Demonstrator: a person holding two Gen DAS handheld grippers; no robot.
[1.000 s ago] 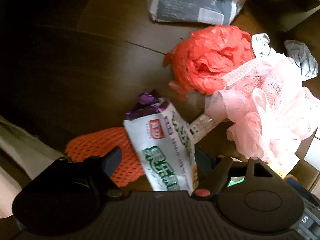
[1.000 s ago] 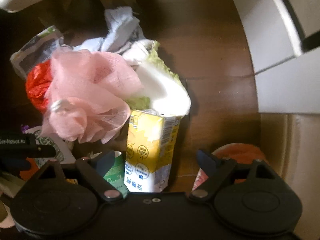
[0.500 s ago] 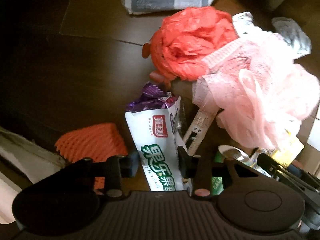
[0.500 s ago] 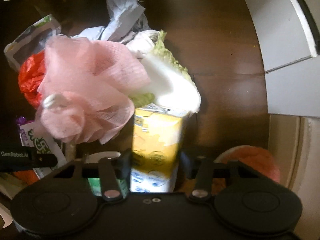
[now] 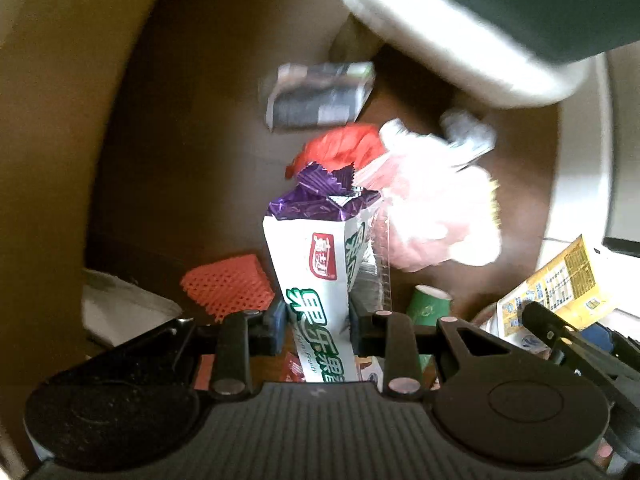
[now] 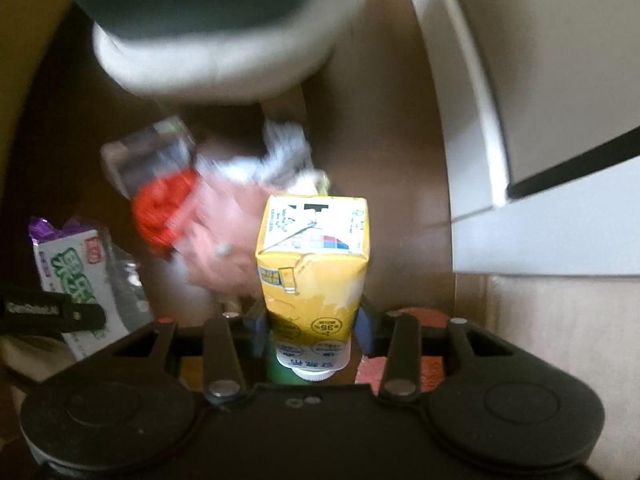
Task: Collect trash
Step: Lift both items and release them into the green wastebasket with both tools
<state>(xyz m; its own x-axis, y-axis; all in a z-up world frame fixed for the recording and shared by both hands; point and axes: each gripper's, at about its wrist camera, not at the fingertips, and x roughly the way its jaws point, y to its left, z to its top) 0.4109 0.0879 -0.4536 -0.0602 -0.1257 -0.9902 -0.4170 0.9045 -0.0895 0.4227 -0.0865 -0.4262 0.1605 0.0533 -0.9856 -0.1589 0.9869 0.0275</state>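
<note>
My left gripper [image 5: 316, 326] is shut on a white snack packet [image 5: 316, 280] with green lettering and a purple crimped top, held up off the dark wooden floor. My right gripper [image 6: 314, 330] is shut on a yellow drink carton [image 6: 314, 264], also lifted. The carton shows at the right edge of the left wrist view [image 5: 560, 284], and the packet at the left of the right wrist view [image 6: 76, 276].
On the floor lie a red plastic bag [image 5: 340, 148], a pink mesh sponge [image 5: 436, 208], a grey-black bag [image 5: 316, 96], crumpled paper [image 5: 468, 132], an orange foam net [image 5: 228, 284] and a green paper cup [image 5: 428, 308]. A white bin with a dark liner [image 6: 224, 40] is above; white furniture [image 6: 520, 120] is at right.
Both grippers closed on their items, then lifted them off the floor. The trash pile now looks farther away, and the bin has come into view at the top.
</note>
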